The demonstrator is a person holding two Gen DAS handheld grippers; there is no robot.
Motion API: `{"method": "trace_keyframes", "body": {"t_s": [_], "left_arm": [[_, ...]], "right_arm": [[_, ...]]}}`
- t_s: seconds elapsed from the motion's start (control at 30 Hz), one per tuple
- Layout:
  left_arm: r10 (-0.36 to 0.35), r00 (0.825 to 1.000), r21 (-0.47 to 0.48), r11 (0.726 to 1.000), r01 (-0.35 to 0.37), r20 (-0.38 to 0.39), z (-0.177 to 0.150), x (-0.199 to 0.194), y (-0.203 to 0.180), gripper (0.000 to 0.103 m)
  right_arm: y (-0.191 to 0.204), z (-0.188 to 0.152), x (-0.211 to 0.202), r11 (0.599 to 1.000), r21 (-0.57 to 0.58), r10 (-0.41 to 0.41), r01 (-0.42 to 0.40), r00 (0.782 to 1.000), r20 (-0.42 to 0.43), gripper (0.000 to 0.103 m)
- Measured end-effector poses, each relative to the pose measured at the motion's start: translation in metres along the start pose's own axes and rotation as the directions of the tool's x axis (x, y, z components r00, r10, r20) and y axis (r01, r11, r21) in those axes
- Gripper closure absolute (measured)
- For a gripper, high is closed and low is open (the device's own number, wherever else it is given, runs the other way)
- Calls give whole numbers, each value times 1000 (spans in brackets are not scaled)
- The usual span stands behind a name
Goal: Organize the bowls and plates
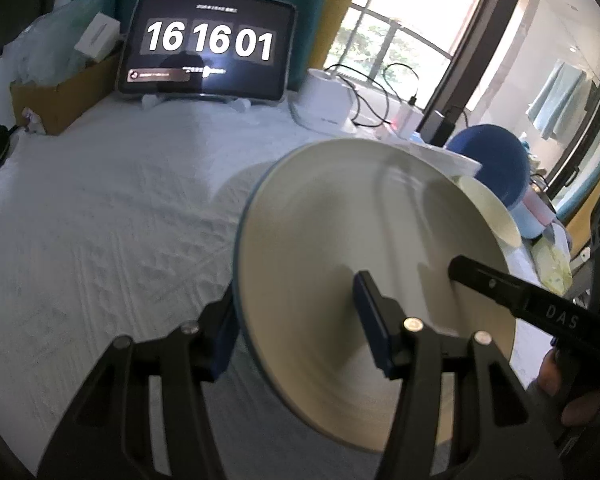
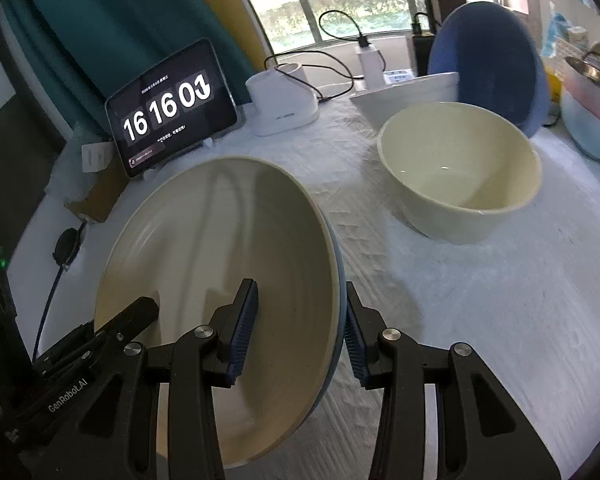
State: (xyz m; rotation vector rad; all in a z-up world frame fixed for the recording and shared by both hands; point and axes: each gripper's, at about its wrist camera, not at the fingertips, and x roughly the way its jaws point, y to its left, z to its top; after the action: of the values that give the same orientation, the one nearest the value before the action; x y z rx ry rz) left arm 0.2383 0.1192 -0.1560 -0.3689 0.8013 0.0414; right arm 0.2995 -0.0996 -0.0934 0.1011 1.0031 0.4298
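A wide shallow plate point(image 1: 340, 240), cream inside and blue outside, hangs tilted above the white tablecloth, carried by both grippers. My left gripper point(image 1: 296, 320) is shut on its left rim, one pad inside and one under the blue outside. My right gripper point(image 2: 300, 320) is shut on the opposite rim of the plate point(image 2: 220, 248). One finger point(image 1: 496, 284) of the right gripper shows on the plate in the left wrist view. A finger point(image 2: 136, 314) of the left gripper shows in the right wrist view. A cream bowl point(image 2: 460, 176) stands upright to the right.
Behind the cream bowl sit a white bowl point(image 2: 412, 92) and a tilted blue bowl point(image 2: 492, 64). A tablet clock point(image 2: 172, 108), a white device point(image 2: 280, 108) with cables and a cardboard box point(image 1: 60, 96) line the back. A pink-and-blue pot point(image 2: 592, 120) stands far right.
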Motion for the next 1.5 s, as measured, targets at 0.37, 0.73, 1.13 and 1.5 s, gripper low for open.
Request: {"method": "trace_keyframes", "body": {"t_s": [0.37, 0.73, 1.13, 1.5], "left_arm": [[44, 998, -25, 999, -45, -34, 10, 27, 19, 47], [84, 996, -3, 996, -84, -18, 14, 33, 19, 46], [177, 982, -30, 984, -176, 68, 13, 5, 22, 40], [135, 960, 4, 990, -140, 244, 20, -44, -18, 36]], "right_arm": [[5, 13, 41, 1000, -11, 16, -17, 998, -56, 59], [6, 21, 57, 1000, -13, 10, -11, 997, -81, 58], [4, 16, 42, 995, -53, -85, 82, 995, -55, 57], [-9, 13, -16, 992, -64, -109, 112, 993, 42, 57]]}}
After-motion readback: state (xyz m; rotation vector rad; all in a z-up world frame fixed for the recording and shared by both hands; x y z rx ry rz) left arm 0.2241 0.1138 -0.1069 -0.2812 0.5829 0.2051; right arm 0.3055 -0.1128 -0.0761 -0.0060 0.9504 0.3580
